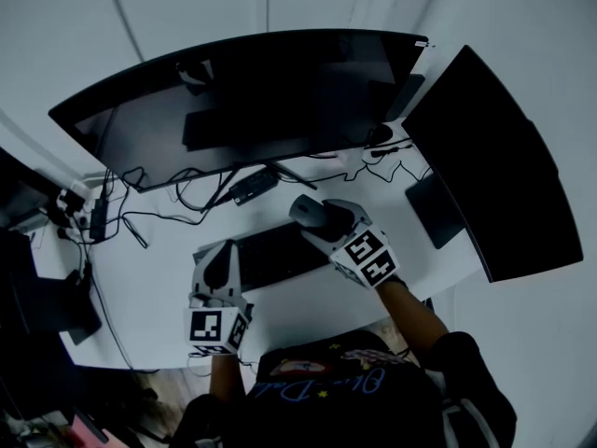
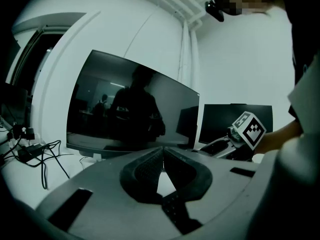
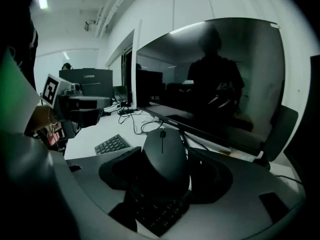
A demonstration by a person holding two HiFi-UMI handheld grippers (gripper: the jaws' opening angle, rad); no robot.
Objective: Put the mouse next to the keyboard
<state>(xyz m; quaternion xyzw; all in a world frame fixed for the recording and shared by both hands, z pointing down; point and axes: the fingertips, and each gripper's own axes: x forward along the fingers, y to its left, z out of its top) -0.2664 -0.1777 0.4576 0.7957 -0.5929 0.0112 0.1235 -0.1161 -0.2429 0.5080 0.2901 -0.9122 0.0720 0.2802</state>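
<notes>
The left gripper (image 1: pixel 222 258) hovers over the keyboard's (image 1: pixel 278 252) left end, its jaws pressed together on nothing. The right gripper (image 1: pixel 319 218) clamps the black mouse (image 1: pixel 304 209) just past the keyboard's right end, in front of the curved monitor (image 1: pixel 252 101).

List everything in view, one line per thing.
monitors: two, black; big monitor centre back, second monitor at right
keyboard: one, black, in front of the big monitor
mouse: one, black, between the right gripper's jaws
cables: several, black, back left of the desk
desk: one, white
left gripper: grey, shut, empty, by the keyboard's left end
right gripper: grey, shut on the mouse
</notes>
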